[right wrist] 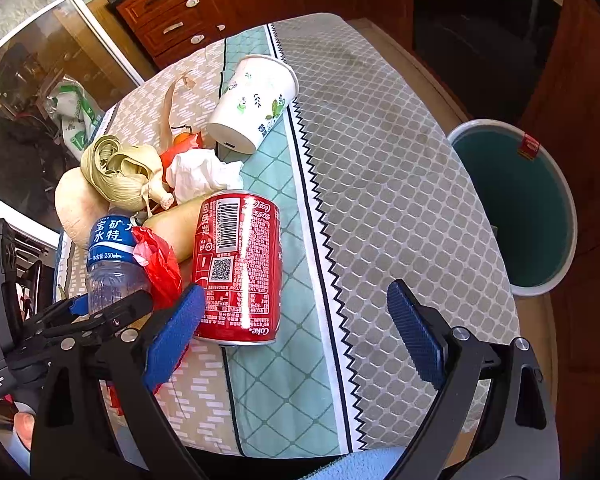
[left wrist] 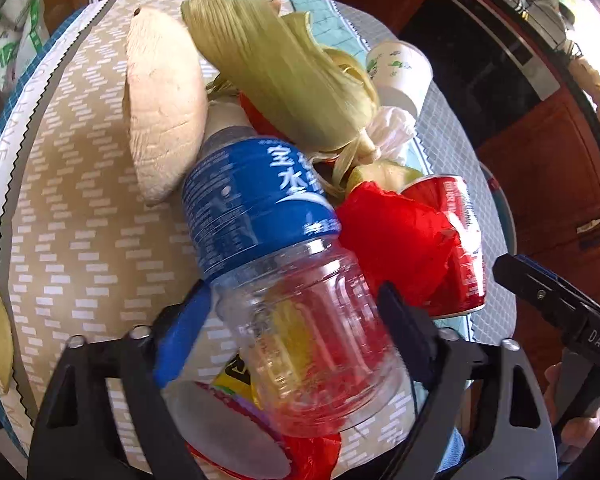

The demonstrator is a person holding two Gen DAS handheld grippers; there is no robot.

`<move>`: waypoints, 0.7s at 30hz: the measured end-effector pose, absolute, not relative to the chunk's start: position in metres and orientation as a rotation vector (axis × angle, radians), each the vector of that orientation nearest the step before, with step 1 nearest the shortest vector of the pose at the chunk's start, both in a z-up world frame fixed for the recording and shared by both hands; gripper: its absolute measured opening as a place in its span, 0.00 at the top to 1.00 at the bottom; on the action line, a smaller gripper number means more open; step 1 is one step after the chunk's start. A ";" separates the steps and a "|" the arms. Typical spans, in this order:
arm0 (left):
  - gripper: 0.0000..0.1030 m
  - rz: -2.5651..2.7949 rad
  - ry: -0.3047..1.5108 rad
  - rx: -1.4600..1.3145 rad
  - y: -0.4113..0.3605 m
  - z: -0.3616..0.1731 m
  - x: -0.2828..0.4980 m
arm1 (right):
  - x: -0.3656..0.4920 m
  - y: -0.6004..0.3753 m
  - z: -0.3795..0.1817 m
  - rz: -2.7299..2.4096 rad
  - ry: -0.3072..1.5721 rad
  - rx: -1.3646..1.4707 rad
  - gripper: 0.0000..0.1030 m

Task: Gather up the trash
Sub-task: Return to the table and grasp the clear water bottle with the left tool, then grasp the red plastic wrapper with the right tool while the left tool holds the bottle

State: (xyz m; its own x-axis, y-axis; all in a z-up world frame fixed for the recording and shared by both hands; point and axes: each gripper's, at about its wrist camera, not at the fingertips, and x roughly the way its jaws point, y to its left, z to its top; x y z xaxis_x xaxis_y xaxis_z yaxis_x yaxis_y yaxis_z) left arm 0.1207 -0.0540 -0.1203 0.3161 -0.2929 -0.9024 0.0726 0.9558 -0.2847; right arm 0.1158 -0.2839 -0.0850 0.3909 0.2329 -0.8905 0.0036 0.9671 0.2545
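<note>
A clear plastic bottle with a blue label lies tilted, its base toward me and its neck in the trash pile. My left gripper is shut on its lower body, a pad against each side; the right wrist view shows the same grip on the bottle. A red cola can lies on its side on the tablecloth just ahead of my right gripper, which is open with only cloth between its fingers. Corn husks, a red plastic scrap, a crumpled tissue and a paper cup lie around them.
A round bin with a teal liner stands on the floor beyond the table's right edge. A pale flat rind lies left of the husks. A snack wrapper lies under the bottle. Wooden cabinets stand behind the table.
</note>
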 end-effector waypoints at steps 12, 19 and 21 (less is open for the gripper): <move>0.34 -0.274 1.085 -0.157 -0.036 -0.077 0.103 | 0.113 -0.267 -0.065 0.196 1.108 0.192 0.14; 0.36 -0.272 1.026 -0.153 -0.018 -0.063 0.101 | 0.121 -0.243 -0.053 0.255 1.078 0.127 0.14; 0.36 -0.270 1.041 -0.169 -0.014 -0.069 0.101 | 0.129 -0.234 -0.049 0.266 1.073 0.103 0.14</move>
State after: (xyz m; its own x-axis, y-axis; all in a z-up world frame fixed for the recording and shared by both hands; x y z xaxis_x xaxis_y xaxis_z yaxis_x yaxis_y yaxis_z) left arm 0.1007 -0.0137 -0.0693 0.4770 -0.2993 -0.8264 0.1405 0.9541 -0.2644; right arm 0.1292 -0.2342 -0.0488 0.4493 0.2644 -0.8533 -0.1653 0.9633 0.2115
